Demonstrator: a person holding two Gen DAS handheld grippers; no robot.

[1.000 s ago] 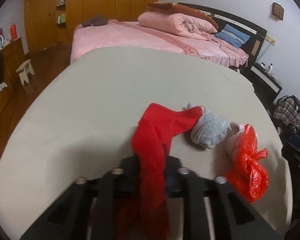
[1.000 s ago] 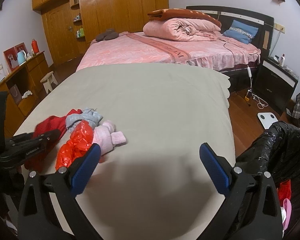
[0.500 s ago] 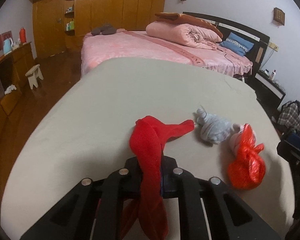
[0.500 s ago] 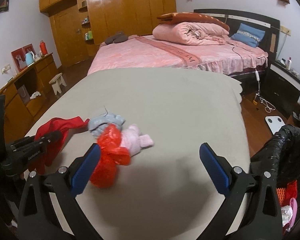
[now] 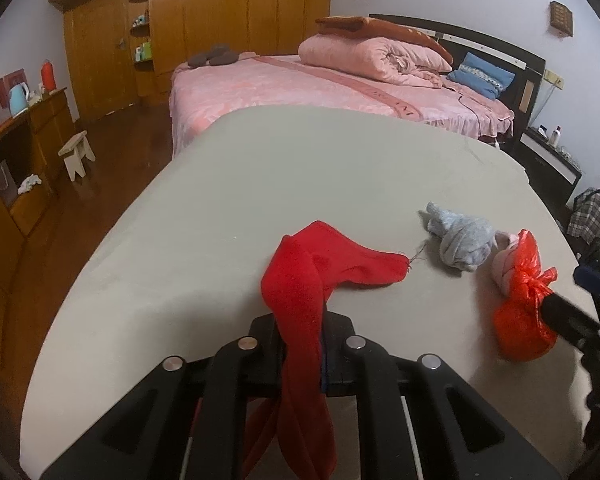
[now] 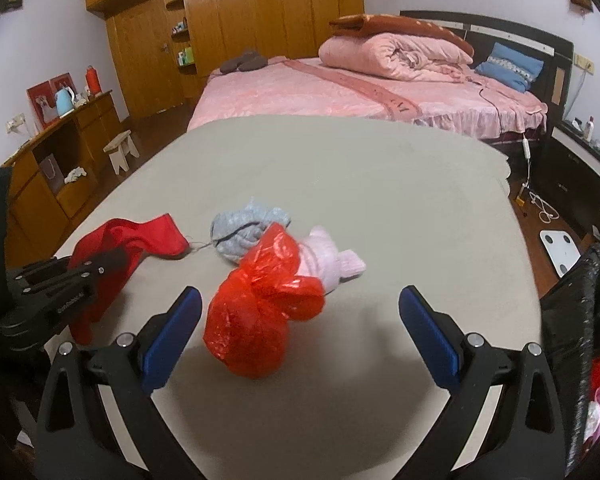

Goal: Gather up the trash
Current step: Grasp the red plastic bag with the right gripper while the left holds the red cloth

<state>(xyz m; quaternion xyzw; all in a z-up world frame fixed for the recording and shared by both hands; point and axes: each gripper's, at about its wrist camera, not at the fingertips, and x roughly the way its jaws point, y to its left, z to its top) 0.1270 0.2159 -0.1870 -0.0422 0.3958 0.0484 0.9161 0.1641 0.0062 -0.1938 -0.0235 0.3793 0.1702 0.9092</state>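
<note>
The left gripper (image 5: 302, 344) is clamped on a red cloth (image 5: 300, 280); the cloth passes between the closed fingers, one end hanging down below them at the near edge and the other end lying flat on the beige-covered table (image 5: 260, 168), pointing right. A loose thread trails from that end toward a grey rag (image 5: 460, 240), just beside it. In the right wrist view the same gripper (image 6: 100, 264) shows at the left, and white lettering on its side is too small to read.

The right gripper (image 6: 300, 328) stands wide open above the near part of the table, its blue pads (image 6: 172, 336) well apart and touching nothing. Between and just beyond them lies a knotted red plastic bag (image 6: 256, 312), resting on the table. A pale pink knitted piece (image 6: 328, 260) lies against the far side of the bag, touching it, and the grey rag (image 6: 244, 228) sits just behind both. The red cloth (image 6: 136, 236) lies to their left.

At the right edge hangs a black trash bag (image 6: 572, 312), open, with red and pink scraps inside.

Beyond the table stands a bed with a pink cover (image 6: 340, 92); a woven band across it carries letters, only partly legible. A rolled pink quilt (image 6: 392, 56) and a blue pillow (image 6: 508, 64) lie at its head. On the floor at right sits a white scale (image 6: 560, 248).
</note>
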